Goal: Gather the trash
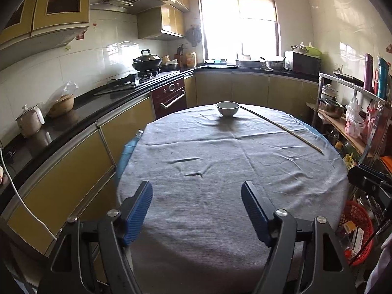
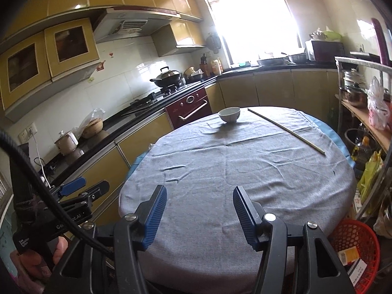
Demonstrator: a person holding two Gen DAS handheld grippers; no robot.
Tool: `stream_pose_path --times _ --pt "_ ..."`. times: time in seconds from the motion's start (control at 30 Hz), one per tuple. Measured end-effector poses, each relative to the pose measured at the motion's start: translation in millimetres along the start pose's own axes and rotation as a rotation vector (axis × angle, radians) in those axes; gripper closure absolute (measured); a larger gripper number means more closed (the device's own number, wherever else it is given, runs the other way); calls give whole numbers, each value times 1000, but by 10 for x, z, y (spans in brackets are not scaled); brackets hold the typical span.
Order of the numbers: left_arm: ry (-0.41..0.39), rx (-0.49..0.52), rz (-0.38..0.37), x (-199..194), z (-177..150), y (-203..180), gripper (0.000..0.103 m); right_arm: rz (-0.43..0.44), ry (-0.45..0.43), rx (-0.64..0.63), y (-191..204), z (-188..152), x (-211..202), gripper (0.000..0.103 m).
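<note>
A round table under a grey cloth fills both views. On its far side stand a white bowl and a long thin stick lying along the right rim. My left gripper hangs open over the near part of the cloth, nothing between its blue pads. My right gripper is open too, and empty. A red mesh basket with small cartons in it sits low at the right of the table. In the right wrist view the left gripper shows at the left, held by a hand.
A black counter with yellow cabinets runs along the left, carrying a wok, a small cooker and a bagged pot. A metal shelf rack crowded with pots, bags and flasks stands right of the table. A window is behind.
</note>
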State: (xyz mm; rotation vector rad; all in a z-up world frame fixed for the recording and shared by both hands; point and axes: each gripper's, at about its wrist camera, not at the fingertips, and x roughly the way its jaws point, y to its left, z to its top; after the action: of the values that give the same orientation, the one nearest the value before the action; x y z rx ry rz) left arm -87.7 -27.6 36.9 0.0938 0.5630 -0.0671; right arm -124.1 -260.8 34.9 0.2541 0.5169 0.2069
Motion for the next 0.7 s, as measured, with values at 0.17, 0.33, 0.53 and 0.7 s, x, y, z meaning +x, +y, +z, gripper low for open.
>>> stream_pose_path --times 0.17,0.33,0.53,0.7 --pt "-20 -10 12 -55 -25 116 19 5 3 -44 194 -7 59 42" --pt "-24 -16 24 -71 -44 233 19 7 10 -55 333 -37 145 42" --pt "-31 -33 34 -90 -29 373 18 -10 23 -42 469 -64 255 42" --pt "-43 -49 50 -107 -23 442 18 -19 41 -44 537 -97 295 42"
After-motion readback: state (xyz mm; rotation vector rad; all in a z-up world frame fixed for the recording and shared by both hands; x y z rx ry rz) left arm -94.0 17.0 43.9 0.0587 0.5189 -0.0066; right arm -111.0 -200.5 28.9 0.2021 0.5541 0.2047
